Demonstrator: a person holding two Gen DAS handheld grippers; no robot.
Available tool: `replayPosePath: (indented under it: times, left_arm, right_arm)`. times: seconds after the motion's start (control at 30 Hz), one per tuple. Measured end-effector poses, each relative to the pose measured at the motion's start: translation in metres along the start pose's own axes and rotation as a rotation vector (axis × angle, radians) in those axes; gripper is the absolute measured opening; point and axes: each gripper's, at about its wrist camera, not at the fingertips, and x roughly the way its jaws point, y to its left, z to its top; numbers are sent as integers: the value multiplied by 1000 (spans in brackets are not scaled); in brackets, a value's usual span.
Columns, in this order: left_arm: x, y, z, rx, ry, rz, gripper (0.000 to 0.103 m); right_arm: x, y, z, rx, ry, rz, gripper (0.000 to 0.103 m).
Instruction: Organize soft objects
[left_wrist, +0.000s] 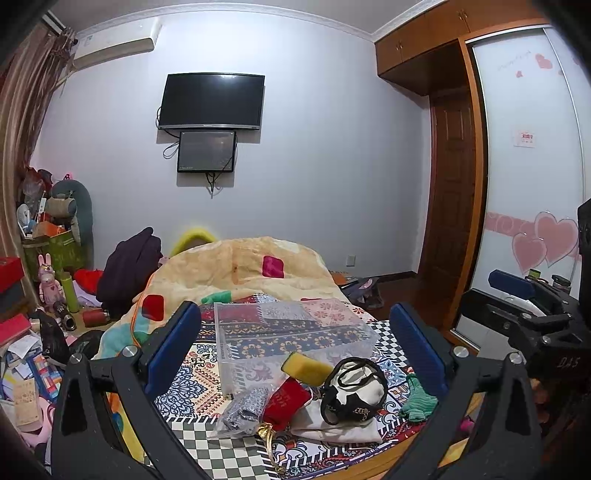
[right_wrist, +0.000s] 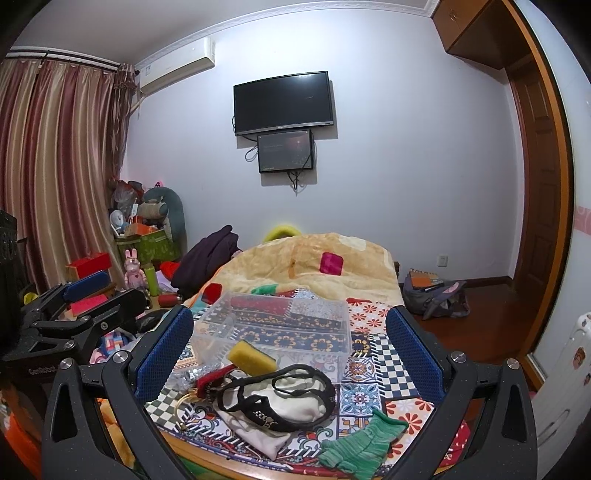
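Left wrist view: bed (left_wrist: 207, 373) with patterned cover fills the lower frame; a quilt (left_wrist: 236, 269) is heaped at 12 o'clock. Clear plastic box (left_wrist: 291, 332) sits mid-bed, nothing inside by the look of it. Soft items are clustered just near-side of the box: white cloth pouch with black cord (left_wrist: 351, 398) at 5 o'clock of the box, red pouch (left_wrist: 288, 398) beside it, yellow sponge (left_wrist: 306, 365) touching the box's near wall, green knit piece (left_wrist: 417, 398) at 4 o'clock, small grey packet (left_wrist: 243, 406) at 7 o'clock.

Left gripper (left_wrist: 295, 347) fingers spread wide, holding nothing. Right gripper (right_wrist: 291, 354) likewise spread and unloaded, hovering over the same pile.

Risks, as judged: the pouch's loose cord could snag the red pouch and drag it along; limp cloth may slip from a shallow pinch; a nudge could shove the light box away.
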Motion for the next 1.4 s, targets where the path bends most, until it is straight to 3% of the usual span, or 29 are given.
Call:
replayPosePath:
  times: [1.4]
  left_arm:
    - [-3, -2, 1, 0, -12, 5, 103]
  right_arm:
    - [2, -3, -3, 19, 2, 8, 103]
